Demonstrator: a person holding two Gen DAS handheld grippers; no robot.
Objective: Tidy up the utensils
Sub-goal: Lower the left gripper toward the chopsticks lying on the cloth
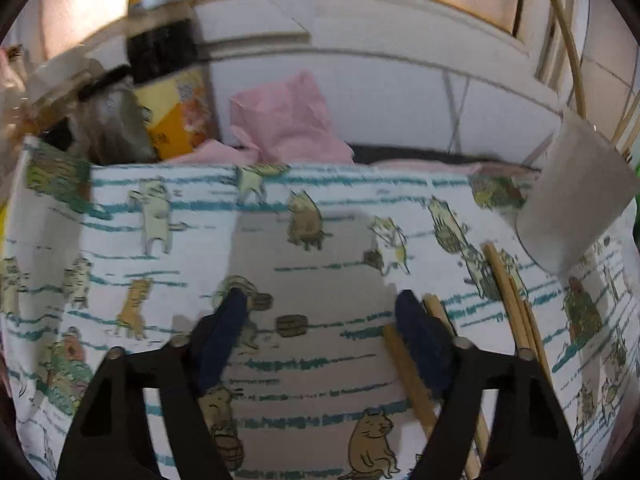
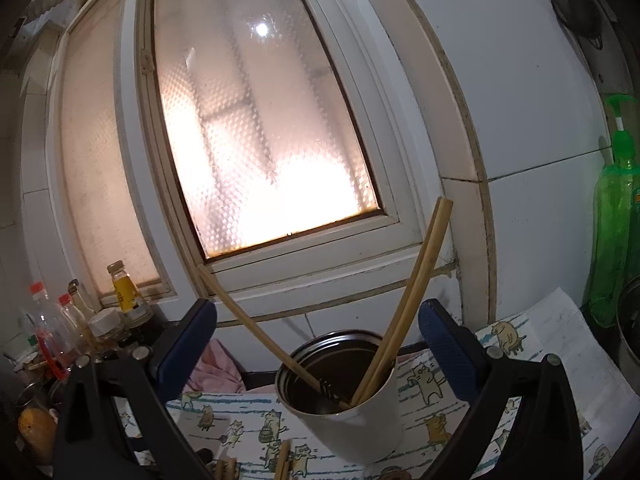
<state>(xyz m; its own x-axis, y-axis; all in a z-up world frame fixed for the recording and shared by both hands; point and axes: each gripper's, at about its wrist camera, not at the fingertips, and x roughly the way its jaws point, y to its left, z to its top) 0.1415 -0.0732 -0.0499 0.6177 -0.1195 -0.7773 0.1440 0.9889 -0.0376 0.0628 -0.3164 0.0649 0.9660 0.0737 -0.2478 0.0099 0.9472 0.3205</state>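
Observation:
In the left wrist view my left gripper [image 1: 320,304] points down at a cat-patterned cloth [image 1: 160,240], jaws apart. One bamboo chopstick [image 1: 412,384] lies on the cloth just inside the right finger [image 1: 420,344]; nothing presses it. More chopsticks [image 1: 512,300] lie further right, near a white utensil holder [image 1: 572,204]. In the right wrist view my right gripper [image 2: 318,312] stands open in front of that holder [image 2: 352,428]. Three chopsticks [image 2: 404,304] lean out of the holder, and a dark utensil tip shows inside.
Sauce bottles [image 1: 164,64] and a crumpled pink cloth [image 1: 288,120] stand behind the cat-patterned cloth by the tiled wall. The right wrist view shows more bottles [image 2: 124,292] at left under a frosted window, a green soap dispenser [image 2: 612,216] and a metal pot edge at right.

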